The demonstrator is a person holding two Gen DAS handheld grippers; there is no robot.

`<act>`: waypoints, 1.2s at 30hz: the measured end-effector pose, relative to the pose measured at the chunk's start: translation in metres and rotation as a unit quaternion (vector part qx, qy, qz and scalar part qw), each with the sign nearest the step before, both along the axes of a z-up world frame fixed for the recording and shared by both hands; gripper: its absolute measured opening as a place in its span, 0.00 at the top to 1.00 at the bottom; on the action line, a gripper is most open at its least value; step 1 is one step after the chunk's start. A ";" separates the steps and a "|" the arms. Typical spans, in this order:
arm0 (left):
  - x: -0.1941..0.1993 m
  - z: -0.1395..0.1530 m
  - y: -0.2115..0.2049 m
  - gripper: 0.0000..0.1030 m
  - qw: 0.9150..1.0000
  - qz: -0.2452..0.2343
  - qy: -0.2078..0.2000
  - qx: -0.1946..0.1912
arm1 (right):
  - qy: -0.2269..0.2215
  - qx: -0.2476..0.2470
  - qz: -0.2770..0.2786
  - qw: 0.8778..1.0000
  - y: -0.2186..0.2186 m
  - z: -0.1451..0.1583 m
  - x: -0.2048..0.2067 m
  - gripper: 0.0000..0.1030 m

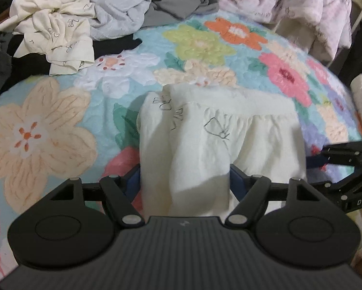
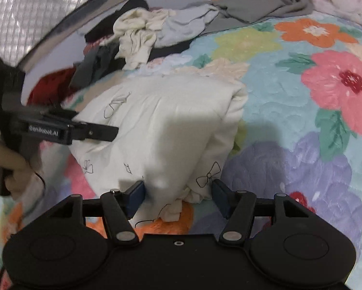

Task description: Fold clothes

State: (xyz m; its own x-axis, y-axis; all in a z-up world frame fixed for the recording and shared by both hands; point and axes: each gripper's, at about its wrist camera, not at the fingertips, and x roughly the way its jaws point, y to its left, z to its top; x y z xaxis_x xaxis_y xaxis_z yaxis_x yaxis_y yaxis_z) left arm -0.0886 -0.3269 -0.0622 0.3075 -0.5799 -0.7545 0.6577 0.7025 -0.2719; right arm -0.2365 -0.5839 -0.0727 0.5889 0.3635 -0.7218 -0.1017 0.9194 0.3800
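Under my fingers spreads a quilted bedspread (image 1: 67, 101), pale blue and stitched with big flowers in peach, pink, orange, yellow-green and lilac. Far ahead of my left fingertips, to the right, a pink crinkled blanket (image 1: 290, 2) is heaped at the far edge. Beyond my right fingertips, up to the left, a plain pale wall (image 2: 89, 36) meets a silvery gridded panel (image 2: 35, 7). The light is soft and even, with dull shadows.

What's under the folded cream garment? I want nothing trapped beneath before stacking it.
Around the folded cream garment only the floral quilt shows, so it appears to lie directly on it. Whatever sits beneath its middle is covered and cannot be seen.
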 end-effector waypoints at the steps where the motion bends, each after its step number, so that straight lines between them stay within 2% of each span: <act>1: -0.003 0.004 0.002 0.29 1.000 -0.010 -0.010 -0.018 | -0.002 0.008 -0.004 1.000 -0.001 0.003 -0.002 0.37; 2: -0.008 0.008 0.004 0.28 0.999 -0.027 -0.027 -0.032 | -0.009 0.009 -0.008 1.000 -0.002 0.008 -0.005 0.36; 3: -0.014 0.010 0.005 0.28 0.997 -0.043 -0.048 -0.034 | -0.017 0.009 -0.011 1.000 -0.002 0.013 -0.008 0.35; 5: -0.023 0.010 0.005 0.21 0.995 -0.064 -0.079 -0.026 | -0.031 0.032 -0.032 0.998 -0.012 0.021 -0.011 0.35; 8: -0.020 0.000 0.012 0.17 0.997 -0.038 -0.057 -0.044 | -0.038 0.146 -0.063 0.987 -0.037 0.014 -0.009 0.35; 10: -0.015 -0.006 0.019 0.15 0.997 0.003 -0.039 -0.061 | -0.023 0.183 -0.092 0.978 -0.045 0.001 -0.005 0.35; 12: -0.009 -0.014 0.021 0.10 0.998 0.034 -0.026 -0.056 | 0.002 0.158 -0.105 0.982 -0.044 -0.009 0.000 0.34; 14: -0.001 -0.022 0.019 0.08 0.999 0.032 -0.002 -0.041 | 0.012 0.135 -0.118 0.984 -0.039 -0.017 0.003 0.34; 17: 0.004 -0.022 0.011 0.08 0.999 0.016 0.015 -0.023 | 0.009 0.165 -0.122 0.979 -0.038 -0.025 0.011 0.30; 19: 0.009 -0.022 0.008 0.06 0.999 0.010 0.025 -0.032 | 0.002 0.180 -0.124 0.976 -0.039 -0.031 0.017 0.29; 22: 0.020 -0.031 0.003 0.00 0.997 0.017 0.061 -0.042 | -0.012 0.209 -0.127 0.969 -0.042 -0.037 0.024 0.31; 26: 0.024 -0.032 -0.003 0.00 0.997 0.002 0.056 -0.049 | -0.019 0.196 -0.107 0.975 -0.039 -0.033 0.030 0.36; 33: 0.033 -0.038 -0.005 0.00 0.991 0.061 0.101 -0.069 | -0.021 0.203 -0.102 0.974 -0.033 -0.044 0.041 0.33; 34: 0.035 -0.039 -0.007 0.00 0.990 0.069 0.107 -0.067 | -0.026 0.191 -0.094 0.977 -0.030 -0.041 0.042 0.36; 35: 0.036 -0.038 -0.010 0.00 0.989 0.076 0.109 -0.062 | -0.030 0.178 -0.085 0.980 -0.027 -0.037 0.043 0.45; 36: 0.036 -0.036 -0.012 0.00 0.990 0.078 0.108 -0.054 | -0.035 0.179 -0.082 0.980 -0.026 -0.035 0.043 0.50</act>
State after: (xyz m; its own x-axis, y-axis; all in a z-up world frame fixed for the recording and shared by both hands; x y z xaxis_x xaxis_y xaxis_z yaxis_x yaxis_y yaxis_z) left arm -0.0526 -0.3393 -0.0987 0.2382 -0.6191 -0.7483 0.4616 0.7501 -0.4736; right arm -0.1930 -0.6099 -0.1082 0.7046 0.4819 -0.5209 -0.0011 0.7348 0.6783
